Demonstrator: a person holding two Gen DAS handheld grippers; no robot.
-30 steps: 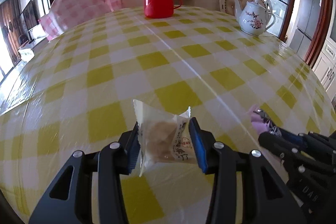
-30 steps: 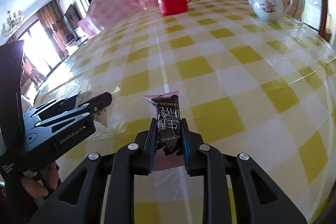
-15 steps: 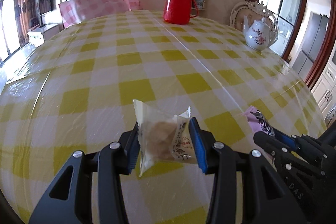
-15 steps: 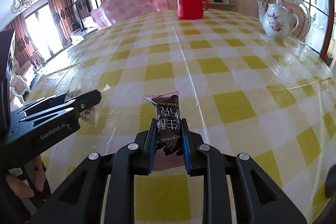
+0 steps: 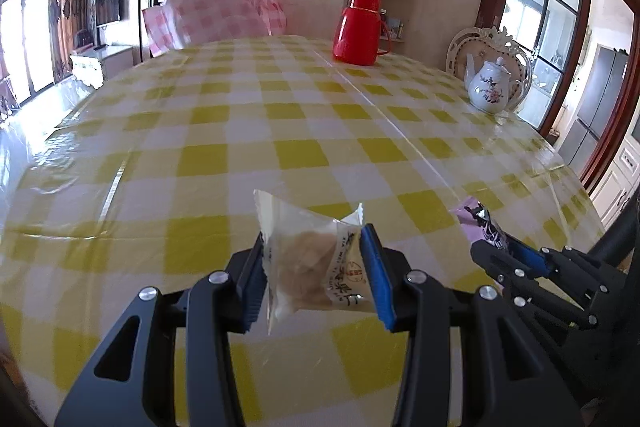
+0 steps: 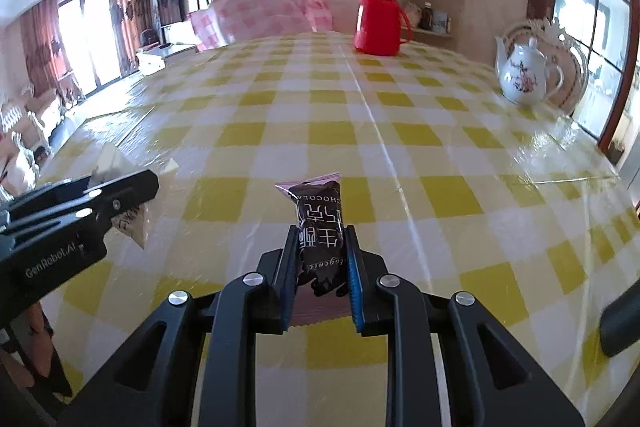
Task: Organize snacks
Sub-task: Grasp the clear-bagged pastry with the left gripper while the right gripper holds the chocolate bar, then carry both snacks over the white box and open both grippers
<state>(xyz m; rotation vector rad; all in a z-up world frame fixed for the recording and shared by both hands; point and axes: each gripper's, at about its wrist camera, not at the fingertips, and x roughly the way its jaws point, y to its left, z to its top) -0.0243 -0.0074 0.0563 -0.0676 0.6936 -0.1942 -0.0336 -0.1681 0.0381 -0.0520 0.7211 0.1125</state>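
Checked table (image 5: pixel 280 115) farther back than before; claws still clamping pastry packet (image 5: pixel 308 263), chocolate bar (image 6: pixel 320 239).

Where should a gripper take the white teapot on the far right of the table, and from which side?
On the white teapot, take the loop handle, which points right in the right wrist view; the spout points left. Coming in from the right, with the fingers closing across the loop, looks best: the round glazed belly seems wide and slippery. A chair back stands close behind it, so room may be tight.
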